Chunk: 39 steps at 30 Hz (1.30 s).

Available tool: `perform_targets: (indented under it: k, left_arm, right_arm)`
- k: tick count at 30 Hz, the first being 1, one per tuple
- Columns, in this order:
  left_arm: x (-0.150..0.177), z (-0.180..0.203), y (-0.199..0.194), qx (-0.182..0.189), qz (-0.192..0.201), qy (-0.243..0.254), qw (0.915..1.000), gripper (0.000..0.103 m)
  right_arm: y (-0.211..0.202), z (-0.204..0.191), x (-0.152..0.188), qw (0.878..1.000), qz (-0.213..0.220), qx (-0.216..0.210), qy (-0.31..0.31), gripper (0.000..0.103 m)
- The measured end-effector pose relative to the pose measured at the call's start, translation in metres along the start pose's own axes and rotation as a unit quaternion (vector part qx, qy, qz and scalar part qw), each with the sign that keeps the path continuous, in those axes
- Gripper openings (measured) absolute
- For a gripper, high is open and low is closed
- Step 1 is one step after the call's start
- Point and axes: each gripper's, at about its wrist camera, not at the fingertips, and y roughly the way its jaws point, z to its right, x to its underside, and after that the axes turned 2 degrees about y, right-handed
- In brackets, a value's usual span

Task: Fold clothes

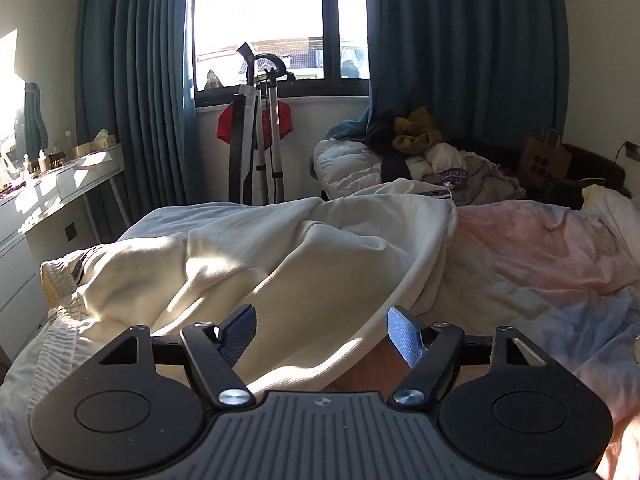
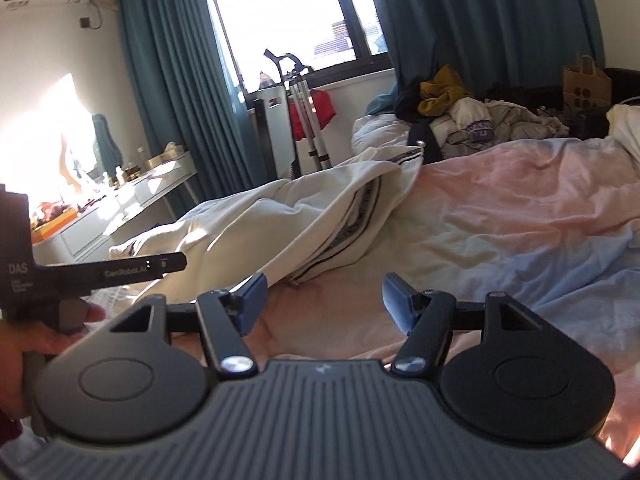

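While both grippers' fingers stand apart, the cream garment lies between the left's.

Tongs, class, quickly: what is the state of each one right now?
Left tongs: open, over the cream garment, gripping nothing.
Right tongs: open, empty, above the sheet.

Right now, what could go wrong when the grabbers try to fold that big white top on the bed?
1. Both the left gripper and the right gripper are open and hold nothing. The cream garment lies bunched, so a pinch may catch several layers at once.
2. It rests on a rumpled pink and blue bedsheet; a low grab might pull the sheet up too.
3. Strong sun and shadow cross the cloth, so its hem may be hard to find.
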Motion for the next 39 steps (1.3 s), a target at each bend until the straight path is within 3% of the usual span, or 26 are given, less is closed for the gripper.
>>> perform_targets:
  k: [4,9,15,18,20,23,29,35,39]
  left_arm:
    - [-0.012,0.041,0.051,0.014,0.009,0.027,0.9995,0.075]
    - [-0.029,0.09,0.11,0.039,0.026,0.081,0.9956,0.076]
    - [-0.047,0.133,0.192,0.018,0.015,0.137,0.9903,0.072]
    - [-0.061,0.142,0.227,-0.007,0.009,0.138,0.9904,0.066]
    - [-0.074,0.14,0.247,-0.003,-0.01,0.12,0.9927,0.053]
    - [-0.09,0.135,0.26,0.009,-0.026,0.103,0.9943,0.013]
    - [-0.102,0.117,0.2,0.032,0.01,0.096,0.9948,0.007]
    - [-0.098,0.068,0.081,0.052,0.06,0.063,0.9948,0.006]
    - [-0.076,0.024,0.02,0.053,0.082,0.014,0.9951,0.007]
  right_arm:
    - [-0.001,0.028,-0.001,0.999,0.016,0.013,0.028,0.066]
    - [0.014,0.056,0.007,0.997,0.005,0.028,0.066,0.068]
    - [0.033,0.075,0.013,0.995,-0.003,0.039,0.092,0.068]
    - [0.047,0.087,0.018,0.992,-0.016,0.044,0.119,0.068]
    - [0.055,0.093,0.021,0.99,-0.026,0.048,0.128,0.068]
    - [0.063,0.098,0.025,0.989,-0.028,0.053,0.134,0.068]
    - [0.073,0.086,0.029,0.993,-0.031,0.065,0.089,0.068]
    - [0.057,0.072,0.027,0.997,-0.003,0.025,0.079,0.068]
    - [0.05,0.059,0.027,0.997,-0.006,0.014,0.073,0.068]
